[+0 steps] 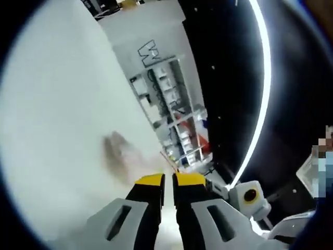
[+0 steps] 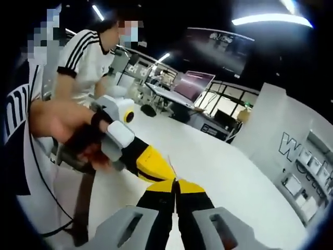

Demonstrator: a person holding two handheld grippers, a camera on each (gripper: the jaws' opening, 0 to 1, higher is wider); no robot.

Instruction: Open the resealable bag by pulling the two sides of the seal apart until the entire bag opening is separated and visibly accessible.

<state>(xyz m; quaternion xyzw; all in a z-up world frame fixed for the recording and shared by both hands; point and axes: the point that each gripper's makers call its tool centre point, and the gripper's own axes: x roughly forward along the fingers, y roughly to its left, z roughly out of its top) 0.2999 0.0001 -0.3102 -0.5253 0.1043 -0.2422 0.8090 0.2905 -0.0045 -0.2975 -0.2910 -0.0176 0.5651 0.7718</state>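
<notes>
The resealable bag is clear and hard to make out. Its thin reddish seal strip (image 2: 170,165) rises from where the two grippers' yellow tips meet, and it also runs up from the tips as a thin strip (image 1: 167,160) in the left gripper view. My left gripper (image 1: 168,181) has its jaws pressed together on that edge. In the right gripper view the left gripper (image 2: 165,173) comes in from the left, held by a hand (image 2: 57,120). My right gripper (image 2: 176,188) is shut on the same edge, tip to tip with it. A brownish blur (image 1: 117,151) lies on the white surface beyond the left jaws.
A large white table (image 2: 234,172) stretches ahead. A person in a white striped shirt (image 2: 86,62) sits at the left. A laptop (image 2: 195,83) stands on a far desk. A white pillar with a logo (image 1: 151,52) and shelves (image 1: 177,114) stand behind.
</notes>
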